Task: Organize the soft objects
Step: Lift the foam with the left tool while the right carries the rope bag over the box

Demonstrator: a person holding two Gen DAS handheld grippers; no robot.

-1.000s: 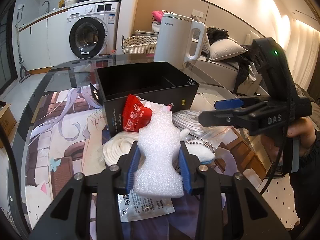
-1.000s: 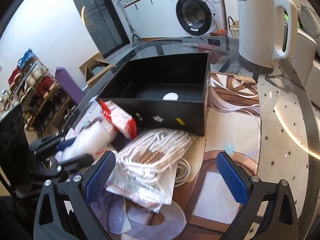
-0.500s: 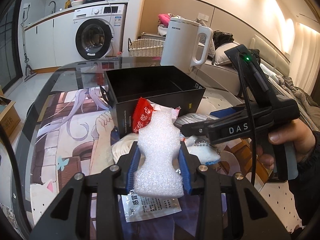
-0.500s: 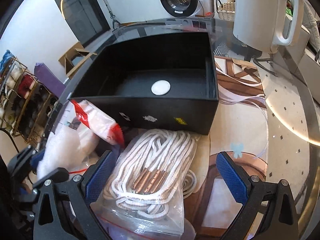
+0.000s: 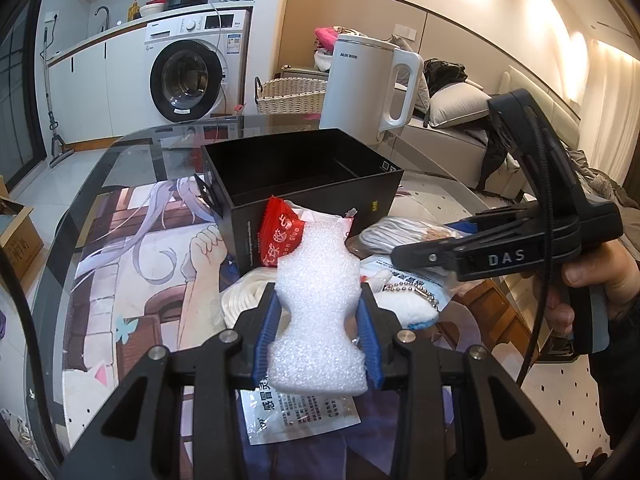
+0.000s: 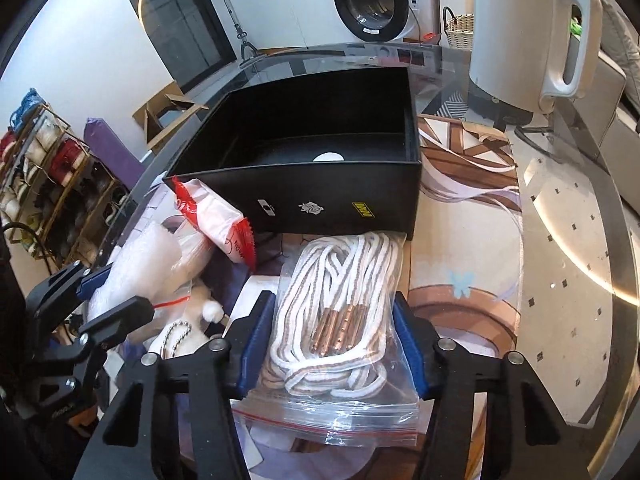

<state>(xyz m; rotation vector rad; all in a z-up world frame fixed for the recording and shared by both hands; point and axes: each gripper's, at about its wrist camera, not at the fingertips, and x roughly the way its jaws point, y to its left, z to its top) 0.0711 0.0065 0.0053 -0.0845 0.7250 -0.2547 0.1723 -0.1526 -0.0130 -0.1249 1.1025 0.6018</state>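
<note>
My left gripper (image 5: 318, 320) is shut on a white foam piece (image 5: 318, 312) and holds it above the table, in front of the open black box (image 5: 316, 196). My right gripper (image 6: 328, 344) has closed onto a clear zip bag of white rope (image 6: 340, 308) that lies in front of the black box (image 6: 320, 172); its pads touch both sides of the bag. A red and white packet (image 6: 216, 216) leans on the box. The right gripper also shows in the left wrist view (image 5: 440, 248).
A white kettle (image 5: 368, 88) stands behind the box. A plush toy with a bead chain (image 5: 408, 300), a coiled white rope (image 5: 244, 296) and a printed sachet (image 5: 300, 408) lie under the grippers. The glass table's edge (image 6: 616, 264) curves at the right.
My right gripper moved forward and down over the rope bag and closed from wide open onto its sides. My left gripper kept hold of the foam and hardly moved.
</note>
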